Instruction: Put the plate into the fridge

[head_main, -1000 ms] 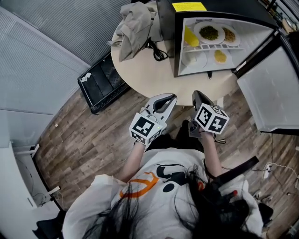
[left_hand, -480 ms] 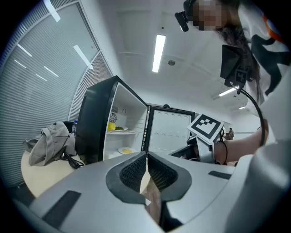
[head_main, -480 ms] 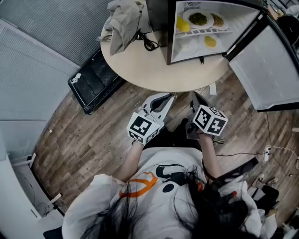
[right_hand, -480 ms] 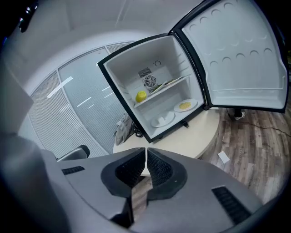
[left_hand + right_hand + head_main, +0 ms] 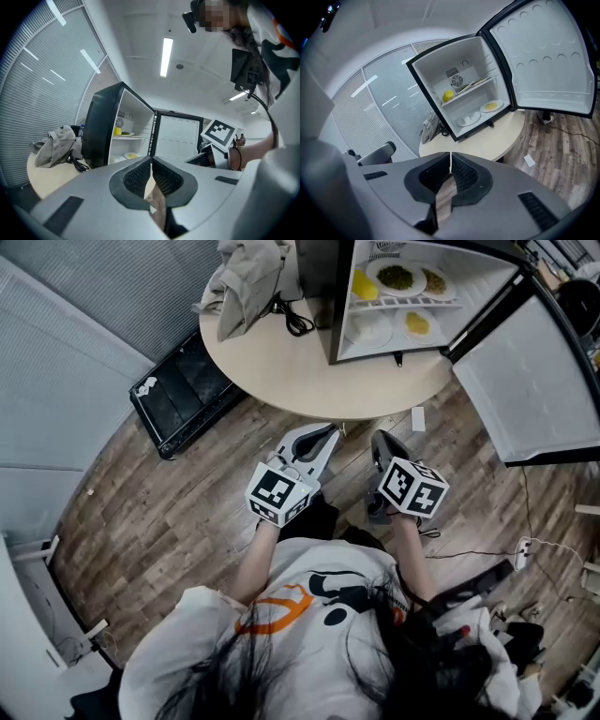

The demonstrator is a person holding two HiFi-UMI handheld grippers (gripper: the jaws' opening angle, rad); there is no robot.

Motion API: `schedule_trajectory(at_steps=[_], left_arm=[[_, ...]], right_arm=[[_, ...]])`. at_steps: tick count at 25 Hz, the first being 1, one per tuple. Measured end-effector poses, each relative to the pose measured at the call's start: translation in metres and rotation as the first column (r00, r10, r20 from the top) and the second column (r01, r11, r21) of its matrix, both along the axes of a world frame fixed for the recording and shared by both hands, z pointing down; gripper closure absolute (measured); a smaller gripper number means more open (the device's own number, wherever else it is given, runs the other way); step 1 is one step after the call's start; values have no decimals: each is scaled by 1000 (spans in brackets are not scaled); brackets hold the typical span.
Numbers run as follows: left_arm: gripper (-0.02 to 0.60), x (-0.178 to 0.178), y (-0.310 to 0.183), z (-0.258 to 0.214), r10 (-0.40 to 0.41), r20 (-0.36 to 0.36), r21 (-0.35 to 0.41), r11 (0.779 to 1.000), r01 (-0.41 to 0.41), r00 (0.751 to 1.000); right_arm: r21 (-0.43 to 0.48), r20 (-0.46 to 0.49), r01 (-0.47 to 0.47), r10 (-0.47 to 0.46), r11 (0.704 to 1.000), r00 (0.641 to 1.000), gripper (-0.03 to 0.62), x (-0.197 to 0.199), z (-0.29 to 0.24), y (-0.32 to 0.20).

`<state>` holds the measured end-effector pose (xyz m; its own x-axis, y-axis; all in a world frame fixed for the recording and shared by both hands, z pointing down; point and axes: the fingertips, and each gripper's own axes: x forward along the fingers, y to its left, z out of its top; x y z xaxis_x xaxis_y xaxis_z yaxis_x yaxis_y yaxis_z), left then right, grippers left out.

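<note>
Pressing pad to pad with nothing between them, the left gripper (image 5: 151, 163) and the right gripper (image 5: 450, 164) are both closed and empty, held close to the person's body over the wood floor (image 5: 169, 512). Against a second ago, the round table (image 5: 309, 367) and the open fridge (image 5: 314, 277) sit farther off in the head view, so both grippers have drawn back. The greens plate (image 5: 397, 277) rests on the upper shelf and the yellow-food plate (image 5: 417, 324) below, so I judge the placing done, though I cannot tell which plate was the task's, with only the wide-open door (image 5: 534, 381) left to shut.
</note>
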<state>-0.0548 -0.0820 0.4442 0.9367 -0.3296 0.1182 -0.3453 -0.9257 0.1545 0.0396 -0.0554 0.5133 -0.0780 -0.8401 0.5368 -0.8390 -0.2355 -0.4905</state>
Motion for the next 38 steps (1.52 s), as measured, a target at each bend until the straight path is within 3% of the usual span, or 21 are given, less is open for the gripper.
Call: schedule_trajectory(at_steps=[16, 38], left_arm=[[571, 21, 78, 6, -76, 40, -10, 997, 76, 996], [571, 39, 181, -11, -72, 73, 80, 995, 66, 995]], right_arm=[[-11, 59, 116, -115, 993, 992, 572, 8, 8, 75], [91, 64, 180, -186, 980, 980, 572, 12, -19, 153]])
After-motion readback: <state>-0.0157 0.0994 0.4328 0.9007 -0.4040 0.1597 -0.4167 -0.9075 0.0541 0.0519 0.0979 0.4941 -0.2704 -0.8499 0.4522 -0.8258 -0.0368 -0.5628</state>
